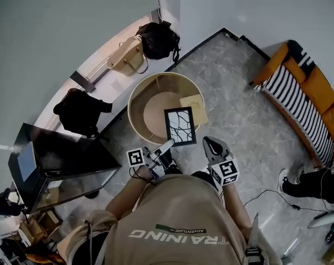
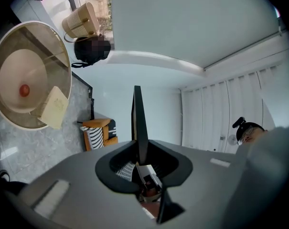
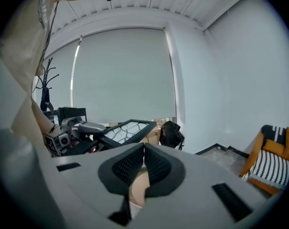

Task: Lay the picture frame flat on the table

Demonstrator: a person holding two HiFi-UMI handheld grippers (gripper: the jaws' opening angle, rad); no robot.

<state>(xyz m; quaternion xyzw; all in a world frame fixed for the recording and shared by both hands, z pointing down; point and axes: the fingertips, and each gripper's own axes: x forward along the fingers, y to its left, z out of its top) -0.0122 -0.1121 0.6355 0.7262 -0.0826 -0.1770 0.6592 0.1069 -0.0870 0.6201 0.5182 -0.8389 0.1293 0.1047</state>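
A grey marbled floor (image 1: 249,131) fills the middle. At the far side, a black bag (image 1: 158,39) sits touching a tan woven bag (image 1: 128,55) on its left, both by the wall. Further left and nearer lies a black garment (image 1: 78,110), and nearer still stands a dark cabinet (image 1: 62,153) with a screen (image 1: 26,162) at its left end. On the right is a striped sofa (image 1: 299,101) with orange cushions (image 1: 318,87). Near right, a person's dark shoe (image 1: 291,187) rests beside a thin black cable (image 1: 266,195).
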